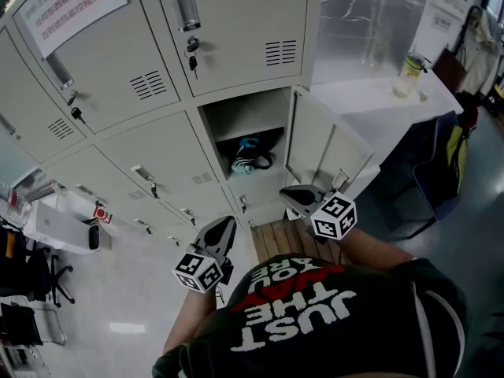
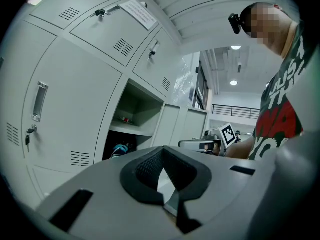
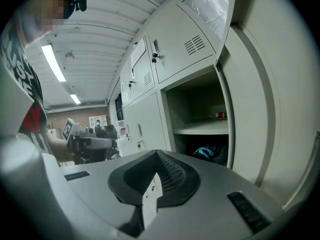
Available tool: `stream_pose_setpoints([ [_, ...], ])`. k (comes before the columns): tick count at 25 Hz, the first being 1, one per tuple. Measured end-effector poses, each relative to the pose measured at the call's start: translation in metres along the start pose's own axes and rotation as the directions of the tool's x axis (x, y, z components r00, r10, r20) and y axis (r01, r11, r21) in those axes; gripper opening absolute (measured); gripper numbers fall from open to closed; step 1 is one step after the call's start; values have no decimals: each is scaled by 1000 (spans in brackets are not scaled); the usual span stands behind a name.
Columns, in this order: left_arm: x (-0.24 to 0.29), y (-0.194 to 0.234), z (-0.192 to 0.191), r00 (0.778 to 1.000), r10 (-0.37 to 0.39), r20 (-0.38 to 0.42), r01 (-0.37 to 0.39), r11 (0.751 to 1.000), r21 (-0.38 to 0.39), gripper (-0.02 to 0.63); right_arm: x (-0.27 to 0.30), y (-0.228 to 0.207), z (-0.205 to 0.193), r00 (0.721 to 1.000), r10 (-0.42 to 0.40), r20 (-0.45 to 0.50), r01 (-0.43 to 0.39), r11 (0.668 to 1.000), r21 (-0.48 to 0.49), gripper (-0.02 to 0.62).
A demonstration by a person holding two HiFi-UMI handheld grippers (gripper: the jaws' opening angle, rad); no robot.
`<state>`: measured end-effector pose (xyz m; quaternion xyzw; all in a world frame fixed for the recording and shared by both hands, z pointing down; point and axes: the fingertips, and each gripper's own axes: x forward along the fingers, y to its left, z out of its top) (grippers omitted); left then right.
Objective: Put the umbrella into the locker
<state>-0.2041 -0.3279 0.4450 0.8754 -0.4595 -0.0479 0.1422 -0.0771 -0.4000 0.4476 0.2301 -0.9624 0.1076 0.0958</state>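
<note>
We had the lockers [image 1: 157, 69] across the upper left and one locker [image 1: 244, 124] open at centre, its door [image 1: 327, 144] swung out to the right. The left gripper [image 1: 222, 231] and the right gripper [image 1: 302, 199] both hung low at centre with jaws together and nothing in them. The umbrella [image 1: 250, 157] lay under the shelf inside. Closing looked next to us: press the door's outer face near its free edge, evenly, and watch that no strap caught.
</note>
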Motion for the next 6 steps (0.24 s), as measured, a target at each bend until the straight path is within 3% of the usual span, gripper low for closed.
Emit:
stream_pose_setpoints([
  [6, 0, 1, 2, 1000, 3, 6, -3, 1000, -2, 9, 0, 0, 0, 1000, 4, -1, -4, 1000, -1, 34],
])
